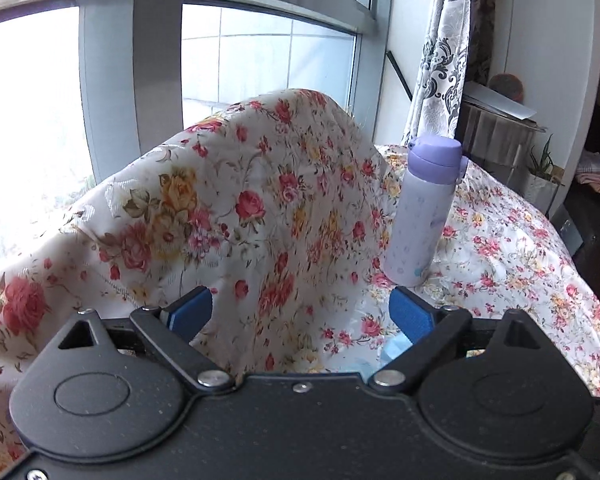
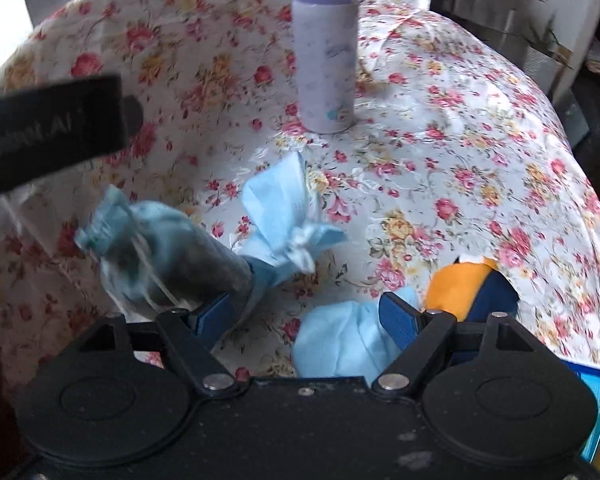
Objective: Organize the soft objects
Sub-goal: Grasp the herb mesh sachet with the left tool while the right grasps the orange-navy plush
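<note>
We see the left gripper [image 1: 302, 306] with jaws apart; a raised fold of floral cloth [image 1: 260, 200] hangs between them, contact unclear. It hides whatever lies behind, left of the lilac-capped white bottle [image 1: 422, 208]. Right gripper [image 2: 306, 312] jaws apart over a crumpled pale-blue tissue [image 2: 336, 344], half cut off. Another blue wad [image 2: 284, 216] sits below the bottle; the blurred dark bundle [image 2: 172, 256] is possibly a pouch.

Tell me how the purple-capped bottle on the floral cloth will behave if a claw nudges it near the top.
The bottle is tall, narrow and upright, so it would probably tip rather than slide. The floral cloth under it looks soft and wrinkled, likely a shaky footing. Being cylindrical, it may roll once down.
</note>
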`<state>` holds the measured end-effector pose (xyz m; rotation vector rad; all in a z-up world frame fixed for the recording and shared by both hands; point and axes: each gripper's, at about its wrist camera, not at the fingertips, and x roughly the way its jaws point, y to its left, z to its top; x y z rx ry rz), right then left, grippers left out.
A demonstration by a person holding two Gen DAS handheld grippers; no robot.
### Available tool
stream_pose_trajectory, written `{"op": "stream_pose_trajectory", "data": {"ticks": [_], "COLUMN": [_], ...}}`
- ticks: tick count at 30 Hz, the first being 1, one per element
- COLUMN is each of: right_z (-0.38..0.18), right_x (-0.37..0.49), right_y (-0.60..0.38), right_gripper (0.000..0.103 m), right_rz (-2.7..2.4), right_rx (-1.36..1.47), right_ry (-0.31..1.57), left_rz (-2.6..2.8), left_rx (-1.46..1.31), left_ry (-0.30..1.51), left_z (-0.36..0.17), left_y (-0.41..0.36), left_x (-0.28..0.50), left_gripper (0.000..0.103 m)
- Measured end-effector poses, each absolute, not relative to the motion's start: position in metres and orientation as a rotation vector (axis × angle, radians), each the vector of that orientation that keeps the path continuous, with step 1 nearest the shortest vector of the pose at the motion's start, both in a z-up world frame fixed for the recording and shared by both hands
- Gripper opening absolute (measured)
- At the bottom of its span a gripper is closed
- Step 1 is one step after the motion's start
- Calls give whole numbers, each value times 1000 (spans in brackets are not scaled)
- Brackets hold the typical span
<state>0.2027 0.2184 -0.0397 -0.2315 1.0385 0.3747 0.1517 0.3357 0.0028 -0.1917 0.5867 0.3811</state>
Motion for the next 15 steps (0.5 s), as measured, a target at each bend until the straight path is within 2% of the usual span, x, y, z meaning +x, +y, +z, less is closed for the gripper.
{"op": "stream_pose_trajectory", "data": {"ticks": [15], "right_z": [-4], "right_x": [234], "right_y": [148], "right_gripper": [81], "right_rz": [224], "right_rx": [-151], "right_ry": [1010], "left_rz": [330], "left_rx": [-227], "left_ry": [739], "left_z": [-16], "left_y": [336], "left_x": [165], "left_gripper": [92]}}
